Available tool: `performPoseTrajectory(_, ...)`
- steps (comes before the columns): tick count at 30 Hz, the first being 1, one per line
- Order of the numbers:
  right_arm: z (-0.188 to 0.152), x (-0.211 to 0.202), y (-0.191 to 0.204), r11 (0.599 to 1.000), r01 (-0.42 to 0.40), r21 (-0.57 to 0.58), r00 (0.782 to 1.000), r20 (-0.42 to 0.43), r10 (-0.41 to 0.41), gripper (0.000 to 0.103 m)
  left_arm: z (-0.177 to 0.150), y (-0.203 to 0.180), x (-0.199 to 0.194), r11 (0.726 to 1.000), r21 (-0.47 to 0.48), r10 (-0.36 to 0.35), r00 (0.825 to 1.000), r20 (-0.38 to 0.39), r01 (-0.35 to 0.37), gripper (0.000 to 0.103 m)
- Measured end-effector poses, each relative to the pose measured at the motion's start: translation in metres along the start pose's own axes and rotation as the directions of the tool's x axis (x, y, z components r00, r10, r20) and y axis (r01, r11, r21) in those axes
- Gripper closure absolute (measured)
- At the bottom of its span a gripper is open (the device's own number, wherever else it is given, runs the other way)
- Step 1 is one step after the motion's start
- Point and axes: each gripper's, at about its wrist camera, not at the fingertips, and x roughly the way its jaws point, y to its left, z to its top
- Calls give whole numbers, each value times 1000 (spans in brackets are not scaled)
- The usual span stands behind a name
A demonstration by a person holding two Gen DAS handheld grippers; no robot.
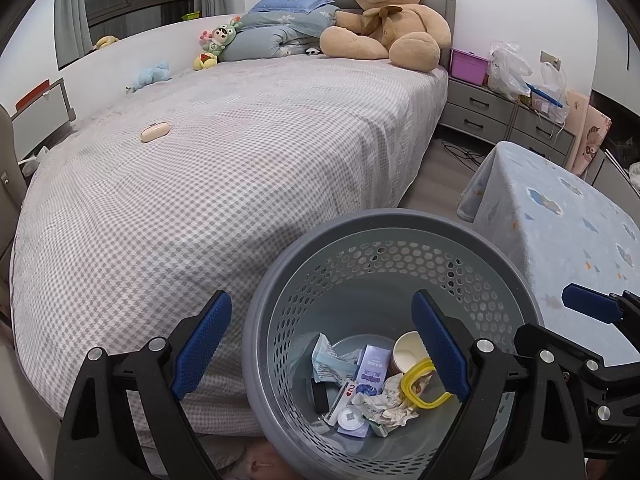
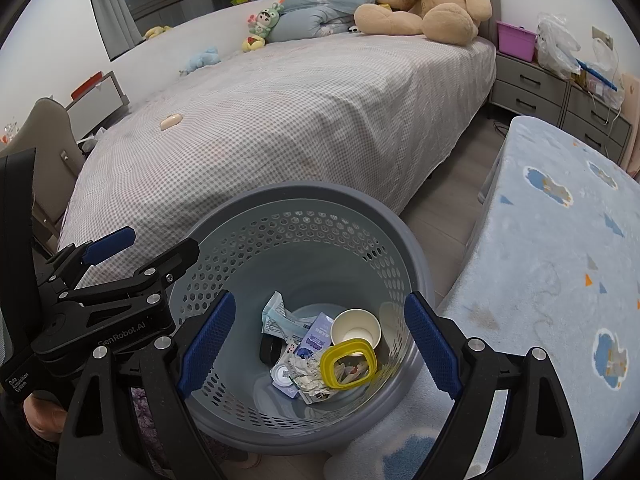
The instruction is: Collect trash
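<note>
A grey perforated waste basket (image 1: 276, 280) (image 2: 256, 196) stands on the floor between the bed and a low covered table. Inside lie a paper cup (image 1: 406, 354) (image 2: 355, 326), a yellow ring lid (image 1: 420, 384) (image 2: 349, 362), crumpled paper (image 1: 384, 404) (image 2: 308, 372), a small purple carton (image 1: 374, 366) (image 2: 314, 338) and other scraps. My left gripper (image 1: 320, 344) hangs open above the basket's near left rim, nothing between its blue pads. My right gripper (image 2: 320, 348) is open over the basket's inside, also empty. Each gripper shows at the edge of the other's view.
The bed (image 1: 224, 168) with a checked sheet fills the left; a small pink case (image 1: 155, 133) lies on it, a big teddy bear (image 1: 388, 20) and soft toys at the head. A table under a blue blanket (image 1: 568, 232) stands right. Grey drawers (image 1: 480, 108) behind.
</note>
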Motion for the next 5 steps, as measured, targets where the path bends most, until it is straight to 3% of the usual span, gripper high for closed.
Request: performPoseTrajectory(5,0,0,0,1000,0,-1,1000,1,0,18,0,1,-1,1000,-3,-3,1000,1,3,16)
